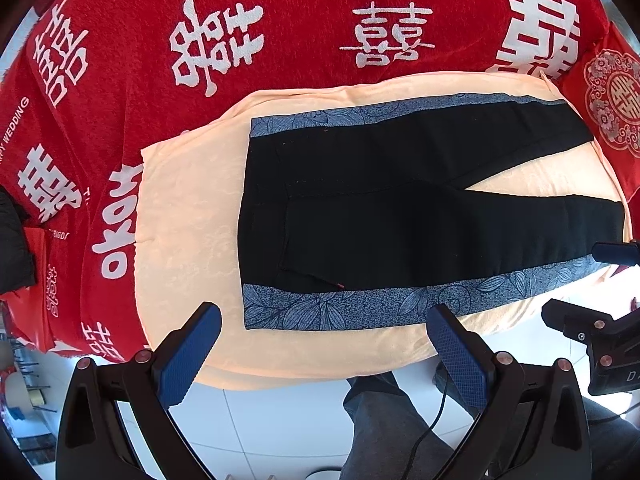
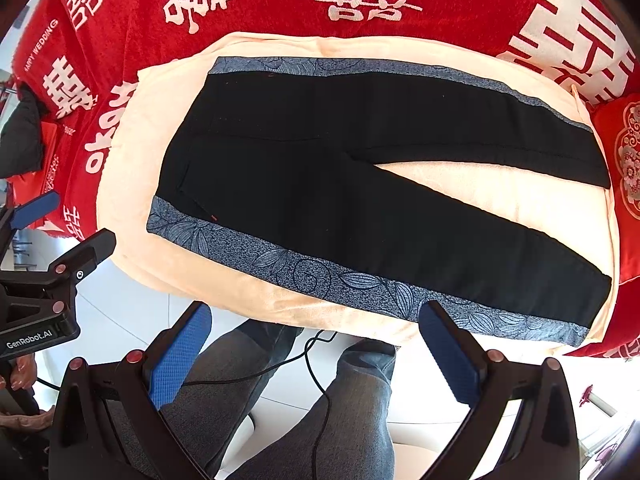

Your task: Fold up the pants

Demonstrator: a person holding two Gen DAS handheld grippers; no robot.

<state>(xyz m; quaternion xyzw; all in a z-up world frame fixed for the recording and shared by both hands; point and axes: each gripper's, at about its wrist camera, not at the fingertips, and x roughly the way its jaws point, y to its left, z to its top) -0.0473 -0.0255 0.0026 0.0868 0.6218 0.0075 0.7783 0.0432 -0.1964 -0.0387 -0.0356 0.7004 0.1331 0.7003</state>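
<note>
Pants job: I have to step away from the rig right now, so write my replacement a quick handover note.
Left gripper: open, empty, hovering off the near edge by the waist end.
Right gripper: open, empty, hovering off the near edge by the lower leg's blue trim.
Pants: black with blue floral side stripes, spread flat on the cream blanket over the red cover, waist to the left, legs splayed to the right.
Done: laid out only; no fold visible.
Left: all folding.

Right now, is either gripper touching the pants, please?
Apart. Both wrist views show each open gripper, left gripper and right gripper, held off the bed edge, short of the pants.
</note>
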